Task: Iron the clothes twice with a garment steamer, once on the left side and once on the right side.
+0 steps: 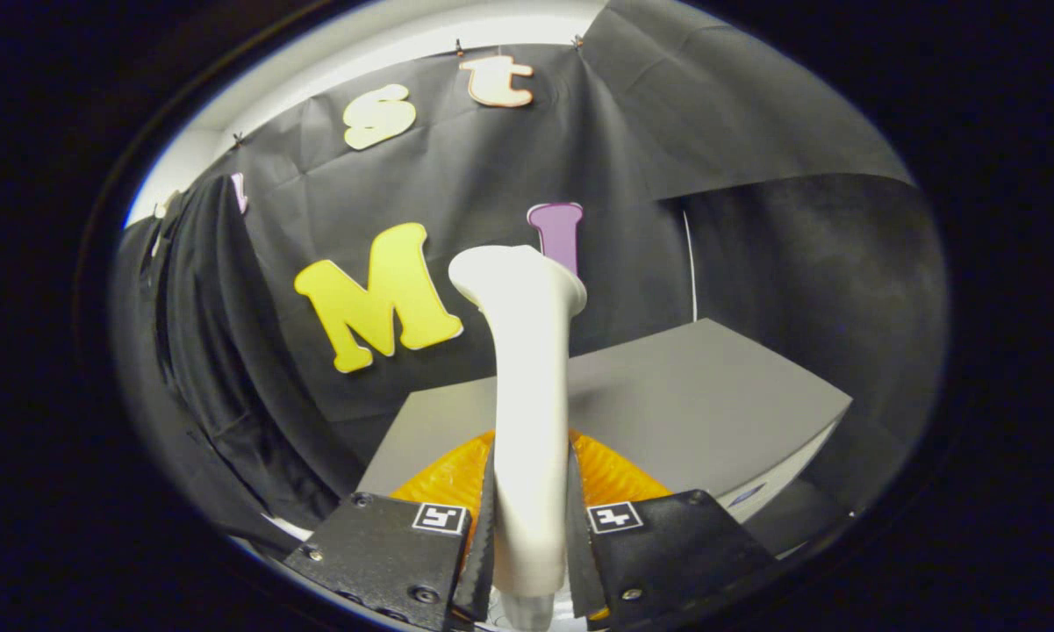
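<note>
A white garment steamer point(527, 386) stands upright between my fingers, its handle clamped on both sides and its flared head rising beyond them. My gripper point(531, 518) is shut on that handle. A dark garment point(197, 351) hangs off to the left, against the booth's black wall, well apart from the steamer head. An orange ribbed piece point(605, 474) shows just behind the handle, right above the fingers.
A grey table top point(711, 404) lies beyond the fingers to the right, with its white front edge point(799, 465) lower right. Black cloth walls close the space behind and on both sides.
</note>
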